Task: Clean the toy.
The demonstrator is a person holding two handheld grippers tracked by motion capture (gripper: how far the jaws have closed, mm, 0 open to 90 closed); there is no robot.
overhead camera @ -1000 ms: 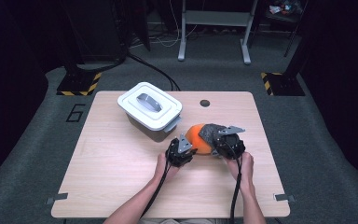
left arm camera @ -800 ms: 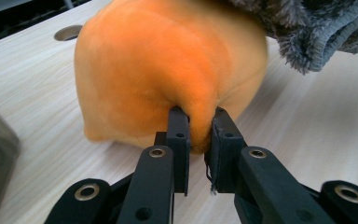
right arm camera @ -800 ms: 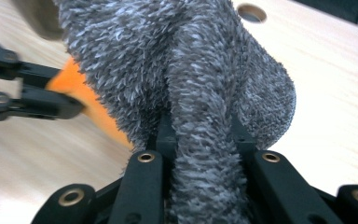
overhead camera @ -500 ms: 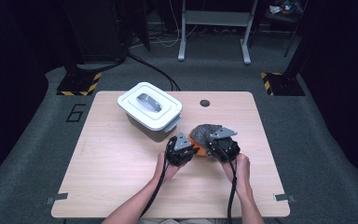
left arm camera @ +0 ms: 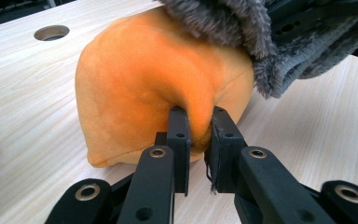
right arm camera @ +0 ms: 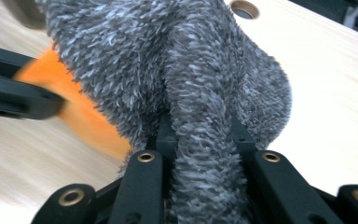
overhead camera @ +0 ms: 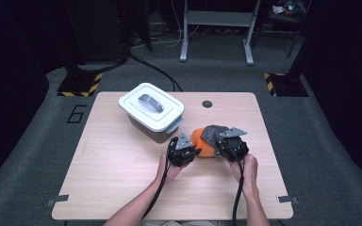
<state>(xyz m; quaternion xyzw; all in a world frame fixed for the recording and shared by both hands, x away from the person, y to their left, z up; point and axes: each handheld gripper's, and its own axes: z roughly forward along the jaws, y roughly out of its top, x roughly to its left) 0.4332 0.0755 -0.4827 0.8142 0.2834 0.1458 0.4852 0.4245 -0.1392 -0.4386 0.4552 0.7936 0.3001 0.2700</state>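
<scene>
An orange plush piece (overhead camera: 201, 143) lies on the table with a grey fuzzy cloth (overhead camera: 213, 133) draped over its top right. My left gripper (overhead camera: 195, 151) is at its left side. In the left gripper view this gripper (left arm camera: 199, 126) is shut on a pinched fold of the orange plush (left arm camera: 140, 84), under the grey cloth (left arm camera: 242, 28). My right gripper (overhead camera: 220, 142) comes in from the right. In its own view it (right arm camera: 200, 126) is shut on a thick ridge of the grey cloth (right arm camera: 168, 56), and the orange plush (right arm camera: 84, 116) peeks out at the left.
A white lidded bin (overhead camera: 151, 110) with a grey handle stands just behind and left of the grippers. A round cable hole (overhead camera: 207, 103) sits near the far edge of the wooden table (overhead camera: 122, 179). Dark floor and stands surround the table.
The grey cloth and orange plush have shifted a little between the grippers. Both hands stay in about the same place.
</scene>
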